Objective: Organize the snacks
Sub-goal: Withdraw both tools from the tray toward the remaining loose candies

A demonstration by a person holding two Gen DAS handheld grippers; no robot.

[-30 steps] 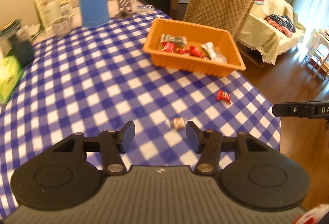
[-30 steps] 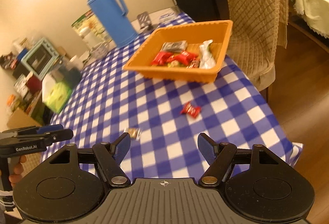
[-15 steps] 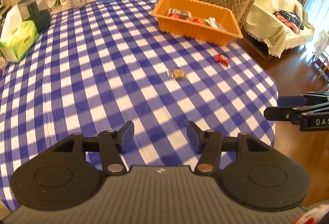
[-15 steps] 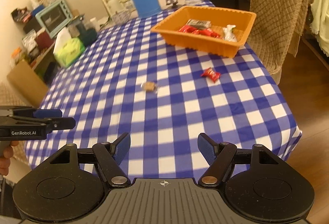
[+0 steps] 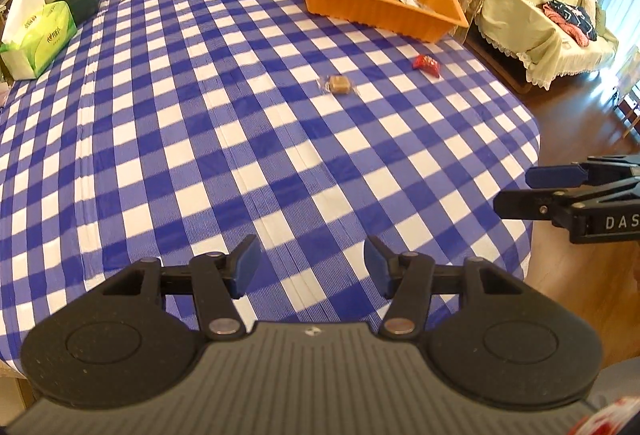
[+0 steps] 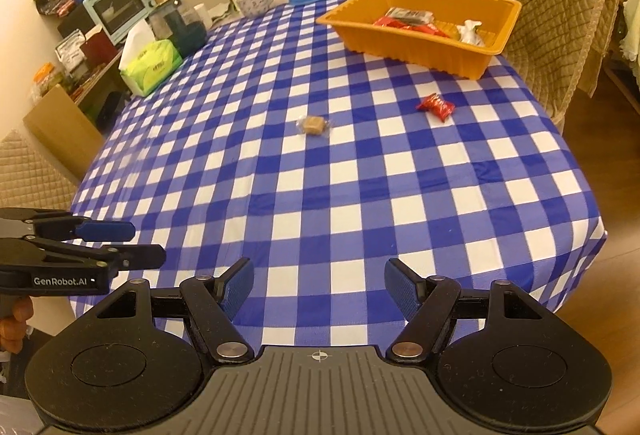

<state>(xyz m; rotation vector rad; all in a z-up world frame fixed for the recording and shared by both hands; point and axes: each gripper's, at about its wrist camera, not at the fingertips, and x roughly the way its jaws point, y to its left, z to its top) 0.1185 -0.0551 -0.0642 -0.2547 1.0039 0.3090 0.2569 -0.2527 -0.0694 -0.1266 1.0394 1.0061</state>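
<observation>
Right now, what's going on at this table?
A person is tidying snacks with a pair of tongs in each hand. The left tongs and right tongs are both open and empty, back near the table's front edge. An orange tray already holds several packets. A brown candy and a red packet lie loose on the checked cloth.
</observation>
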